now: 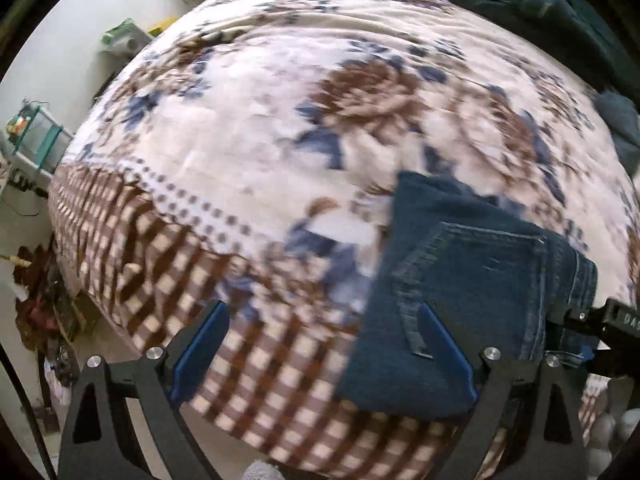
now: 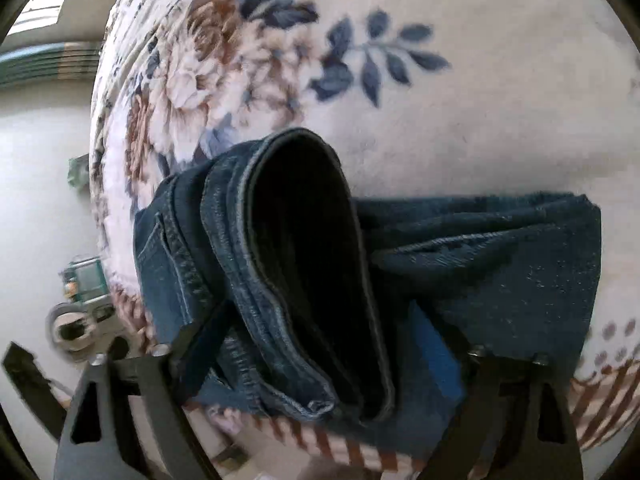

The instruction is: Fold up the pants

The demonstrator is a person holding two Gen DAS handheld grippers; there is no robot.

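though the cream floral plush blanket on the bed (image 1: 256, 128) gives underneath, the folded dark blue denim pants (image 2: 480, 256) near its checked edge look heavy, thick and limp. left tongs (image 1: 320, 344) spread, holding nothing. right tongs (image 2: 316, 344) straddle the gaping waistband (image 2: 256, 240); whether they pinch it, i cannot tell. best grip: that stiff stitched band.

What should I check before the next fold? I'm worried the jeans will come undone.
1. Jeans lie folded on the blanket: ok.
2. Left hand-held gripper open, holding nothing: ok.
3. Right hand-held gripper straddles the waistband: ok.
4. Its pads pressing denim: cannot tell.
5. Bundle flat: not ok, waistband gapes.
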